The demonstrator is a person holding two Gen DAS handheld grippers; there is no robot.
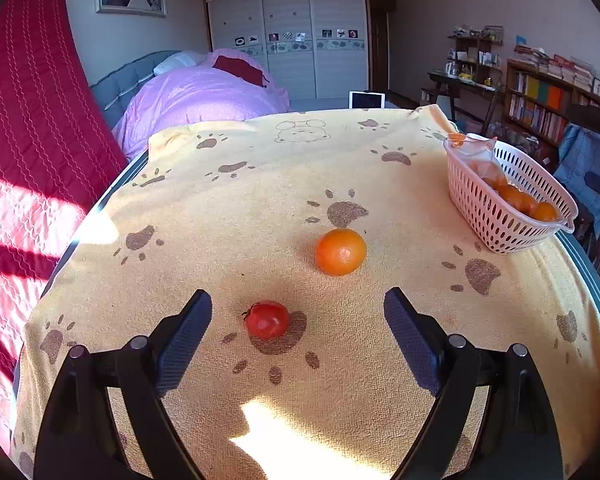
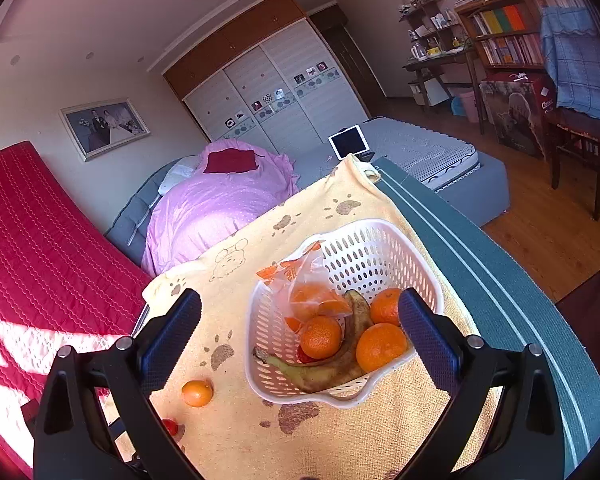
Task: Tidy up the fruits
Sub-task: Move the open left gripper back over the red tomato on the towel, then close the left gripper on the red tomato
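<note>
A small red tomato (image 1: 266, 319) lies on the yellow paw-print cloth (image 1: 260, 200), between the tips of my open, empty left gripper (image 1: 298, 312). An orange (image 1: 340, 251) lies just beyond it. The white perforated basket (image 1: 496, 216) stands at the right edge. In the right wrist view my right gripper (image 2: 300, 320) is open and empty, above the basket (image 2: 380, 248), which holds several oranges (image 2: 321, 337), a browned banana (image 2: 332, 368) and a plastic bag (image 2: 304, 280). The loose orange (image 2: 197, 393) and the tomato (image 2: 170, 426) show at lower left.
The table's teal edge (image 2: 480, 264) runs along the right. A bed with a purple quilt (image 1: 196, 100) lies beyond the table. A red quilted mattress (image 1: 28, 140) leans at the left. Bookshelves (image 1: 548, 100) and a chair stand at the right.
</note>
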